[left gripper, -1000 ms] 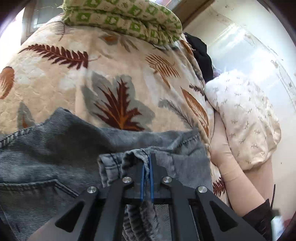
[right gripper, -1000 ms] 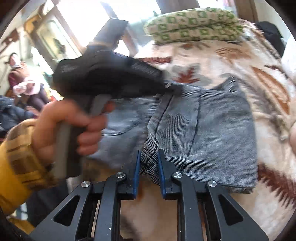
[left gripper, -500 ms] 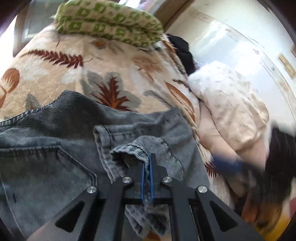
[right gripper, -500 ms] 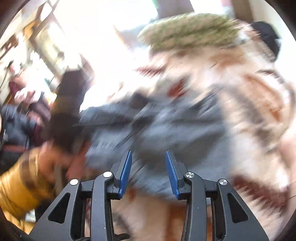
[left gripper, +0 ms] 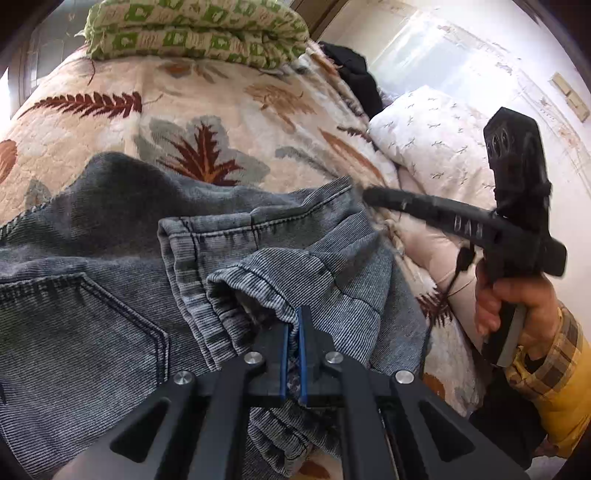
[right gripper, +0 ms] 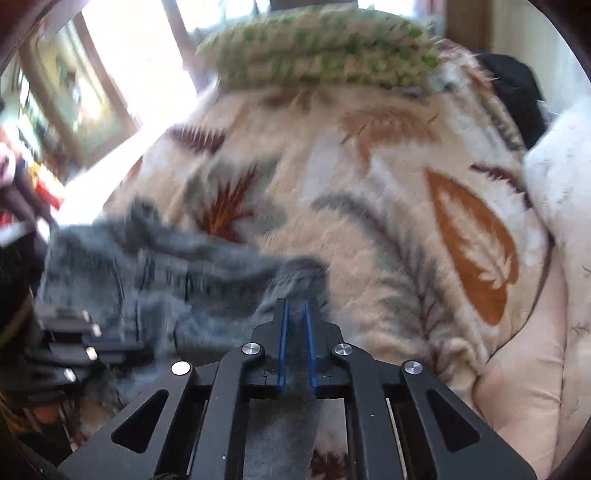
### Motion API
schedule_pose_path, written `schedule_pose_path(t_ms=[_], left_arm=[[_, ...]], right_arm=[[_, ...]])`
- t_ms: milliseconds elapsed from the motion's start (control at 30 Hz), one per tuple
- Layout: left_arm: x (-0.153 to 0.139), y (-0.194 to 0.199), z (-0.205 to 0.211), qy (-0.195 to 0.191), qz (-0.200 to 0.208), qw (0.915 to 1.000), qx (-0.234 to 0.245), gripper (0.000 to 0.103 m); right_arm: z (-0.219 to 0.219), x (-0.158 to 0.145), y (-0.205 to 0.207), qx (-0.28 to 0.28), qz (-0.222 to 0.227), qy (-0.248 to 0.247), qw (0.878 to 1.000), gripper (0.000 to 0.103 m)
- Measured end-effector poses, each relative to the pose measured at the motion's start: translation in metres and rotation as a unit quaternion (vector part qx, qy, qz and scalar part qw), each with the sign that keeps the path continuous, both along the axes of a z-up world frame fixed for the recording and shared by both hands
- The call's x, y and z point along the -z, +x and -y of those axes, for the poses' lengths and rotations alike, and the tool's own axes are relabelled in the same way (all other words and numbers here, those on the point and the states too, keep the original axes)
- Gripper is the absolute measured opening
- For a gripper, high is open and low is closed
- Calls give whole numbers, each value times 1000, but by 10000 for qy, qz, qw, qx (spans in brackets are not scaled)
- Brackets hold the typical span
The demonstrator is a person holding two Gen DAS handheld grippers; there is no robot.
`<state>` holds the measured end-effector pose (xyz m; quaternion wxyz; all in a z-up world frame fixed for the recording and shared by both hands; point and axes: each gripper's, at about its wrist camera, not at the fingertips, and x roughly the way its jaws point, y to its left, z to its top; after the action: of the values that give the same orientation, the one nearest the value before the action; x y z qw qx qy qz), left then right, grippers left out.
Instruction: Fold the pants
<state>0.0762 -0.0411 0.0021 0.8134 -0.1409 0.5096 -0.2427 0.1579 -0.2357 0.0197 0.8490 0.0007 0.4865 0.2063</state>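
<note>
The right gripper (right gripper: 297,332) let go, slid right and closed again on the pants (left gripper: 110,295) corner; the left gripper (left gripper: 291,332) pinches the hem — denim stretches between them.

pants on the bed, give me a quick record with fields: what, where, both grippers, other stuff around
item: grey denim pants, partly folded, back pocket showing
surface: leaf-print blanket on a bed
left gripper: shut on a bunched edge of the pants
right gripper: jaws just closed, shut on a corner of the pants, view blurred
right hand: grips its tool handle, yellow plaid sleeve
far end: folded green-and-cream quilt
right side: white pillow, black cloth
</note>
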Motion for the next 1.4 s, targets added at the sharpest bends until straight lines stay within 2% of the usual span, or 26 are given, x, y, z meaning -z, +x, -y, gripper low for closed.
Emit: schedule_pose_path(t_ms=[67,100,133,167,200,233,400,467,533,600,667,700,733,800,900,1000,1100,1167,1233,1300,1367,1400], left_arm=[[-5,-3,-2,-86,87,9999,45,6],[-7,-4,-2,-112,112,9998,89,6],[-8,-5,-2,-124,94,9998,146,6],[-6,-6,-1,-139,21,9997,211,6],[-3,-7,1,-137,-69,9995,262,6],[1,-10,2,-113,-149,9994,303,6],[17,-25,7,-74,-352,9987,359,6],[16,-26,5,-94,-356,9987,341,6],[13,-24,5,-24,-310,9990,336,6],[9,-20,3,35,-240,9993,278,6],[7,-14,0,61,-225,9995,214,6],[7,-13,0,76,-239,9995,206,6],[9,-10,-1,103,-256,9994,188,6],[10,-7,-3,118,-285,9994,132,6],[1,-5,-11,-29,-98,9999,-123,6],[-14,1,-28,-258,155,9984,-485,6],[-31,9,-40,-326,419,9962,-692,6],[-32,18,-40,-293,454,9957,-755,6],[-23,30,-36,-154,327,9967,-731,6],[0,43,-28,81,-44,9977,-675,6],[18,47,-24,60,-303,9972,-676,6],[19,44,-25,-11,-282,9971,-710,6]], right_arm=[[7,-5,7,91,82,222,9997,8],[7,-7,7,-161,63,442,9989,9],[4,-7,8,-558,-148,770,9954,11],[-2,-5,10,-808,-357,898,9920,11],[-14,-3,10,-1161,-536,803,9885,18],[-24,-1,9,-1379,-517,510,9878,28],[-54,23,7,-2153,-790,-495,9721,30],[-60,31,4,-2401,-797,-774,9644,36],[-64,39,-2,-2664,-714,-1013,9559,48],[-71,50,-10,-2858,-604,-1320,9473,49],[-72,53,-10,-2750,-496,-1327,9509,40],[-68,50,-7,-2578,-448,-1208,9576,17],[-64,48,-4,-2403,-434,-1071,9638,8],[-58,46,-4,-2258,-358,-985,9685,7],[-53,41,-9,-2116,-211,-895,9730,7],[-41,24,-5,-1770,71,-687,9818,7],[-35,-2,6,-1387,437,-367,9887,7],[-35,-12,14,-1249,510,-163,9907,7],[-40,-14,13,-1212,552,-156,9910,7],[-43,-10,10,-1122,519,-172,9922,9],[-40,-3,8,-1016,318,-79,9943,11],[-36,-1,2,-953,227,-14,9952,13]])
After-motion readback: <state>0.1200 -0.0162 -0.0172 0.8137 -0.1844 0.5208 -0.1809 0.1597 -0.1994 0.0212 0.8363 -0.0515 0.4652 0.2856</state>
